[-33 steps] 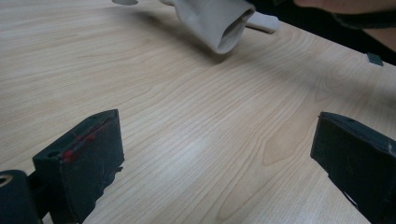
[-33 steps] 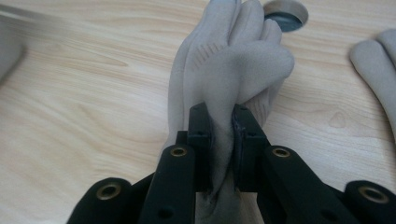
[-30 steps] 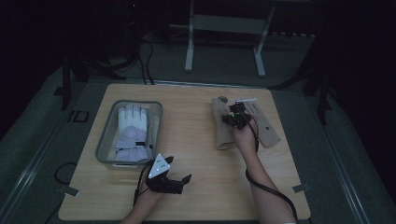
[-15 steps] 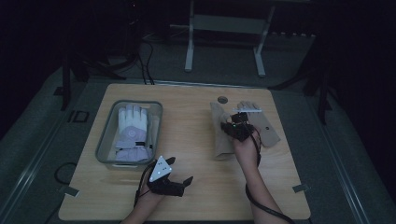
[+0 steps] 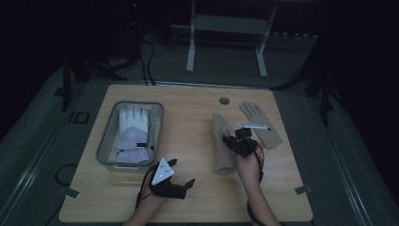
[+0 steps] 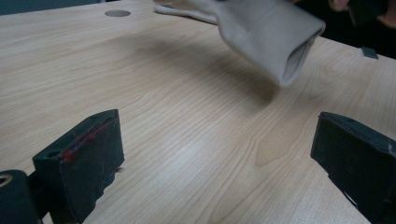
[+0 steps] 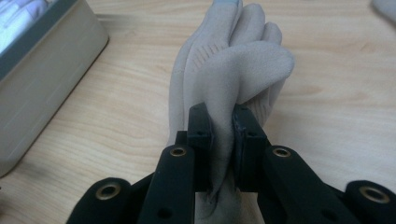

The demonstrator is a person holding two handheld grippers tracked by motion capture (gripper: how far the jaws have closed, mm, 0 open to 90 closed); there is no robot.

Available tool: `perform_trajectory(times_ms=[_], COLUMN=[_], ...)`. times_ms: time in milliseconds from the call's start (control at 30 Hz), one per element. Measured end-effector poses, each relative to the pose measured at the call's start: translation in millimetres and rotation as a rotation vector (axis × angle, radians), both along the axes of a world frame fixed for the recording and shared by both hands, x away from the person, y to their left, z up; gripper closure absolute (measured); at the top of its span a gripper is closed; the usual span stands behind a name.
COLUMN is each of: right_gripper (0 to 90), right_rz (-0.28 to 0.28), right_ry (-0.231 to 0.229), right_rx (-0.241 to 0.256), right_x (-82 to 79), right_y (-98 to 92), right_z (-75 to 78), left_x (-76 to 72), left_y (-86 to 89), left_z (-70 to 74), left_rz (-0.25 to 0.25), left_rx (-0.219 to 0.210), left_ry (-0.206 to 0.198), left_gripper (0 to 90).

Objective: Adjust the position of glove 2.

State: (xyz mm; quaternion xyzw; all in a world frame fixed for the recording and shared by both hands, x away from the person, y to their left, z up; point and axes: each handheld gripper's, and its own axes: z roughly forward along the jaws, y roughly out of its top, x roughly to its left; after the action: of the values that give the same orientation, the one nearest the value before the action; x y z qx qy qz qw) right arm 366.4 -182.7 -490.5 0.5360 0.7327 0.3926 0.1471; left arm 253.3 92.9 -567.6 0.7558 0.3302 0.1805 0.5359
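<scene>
A beige glove (image 5: 220,149) lies lengthwise on the wooden table (image 5: 188,108), right of centre. My right gripper (image 5: 236,140) is shut on a fold of its fabric; the right gripper view shows the glove (image 7: 233,60) bunched up beyond the right gripper (image 7: 223,133). A second beige glove (image 5: 260,123) lies flat just to the right. My left gripper (image 5: 180,175) stands open near the front edge. In its own view the left gripper (image 6: 219,140) holds nothing, and the beige glove's open cuff (image 6: 280,42) hangs raised off the wood ahead.
A grey tray (image 5: 106,141) at the left holds white and lavender gloves (image 5: 132,132); its wall (image 7: 42,79) appears in the right gripper view. A round hole (image 5: 224,100) sits near the table's far edge. A metal stand (image 5: 226,23) is on the floor behind.
My right gripper has drawn back toward the near edge with the beige glove pinched in it. The left gripper has hardly moved.
</scene>
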Motion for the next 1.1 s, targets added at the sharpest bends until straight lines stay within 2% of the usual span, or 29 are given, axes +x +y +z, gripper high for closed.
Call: perform_trajectory(times_ms=[167,333,467,600,700,833,933,1033,1100], right_gripper=[79.6,78.7,74.9,64.2,55.2,45.3,41.3,36.4,32.0], right_rz=[0.004,0.005,0.014,0.025,0.057,0.066,0.076,0.098,0.111], right_ry=[0.021,0.061,0.090,0.068,0.054,0.043,0.042,0.030,0.030], right_rx=[-0.031,-0.051,-0.071,-0.089,-0.115,-0.116,-0.112,-0.116,-0.098], right_x=[-0.2,3.0,3.4,1.3,0.3,-1.5,-2.2,-2.7,-2.6], right_y=[11.0,18.7,24.8,29.8,33.6,35.2,34.9,34.4,32.4], right_z=[-19.0,-41.4,-58.1,-60.9,-61.7,-62.8,-62.5,-58.7,-54.4], left_x=[-0.3,-0.5,-0.5,-0.4,-1.1,-0.9,-1.1,-0.8,-0.5], left_y=[-0.2,0.9,1.0,0.5,0.4,0.6,0.9,1.1,1.3], left_z=[0.1,0.5,0.5,0.1,0.6,0.6,0.6,0.2,0.0], left_rz=[-0.003,-0.004,-0.009,-0.011,-0.013,-0.011,-0.010,-0.012,-0.013], left_rx=[0.007,0.005,0.004,0.004,0.005,0.002,0.001,0.000,-0.004], left_ry=[-0.001,-0.001,-0.002,0.001,-0.004,-0.004,-0.006,-0.004,-0.004], left_gripper=[2.8,2.8,2.8,2.8,2.8,2.8,2.8,2.8,2.8])
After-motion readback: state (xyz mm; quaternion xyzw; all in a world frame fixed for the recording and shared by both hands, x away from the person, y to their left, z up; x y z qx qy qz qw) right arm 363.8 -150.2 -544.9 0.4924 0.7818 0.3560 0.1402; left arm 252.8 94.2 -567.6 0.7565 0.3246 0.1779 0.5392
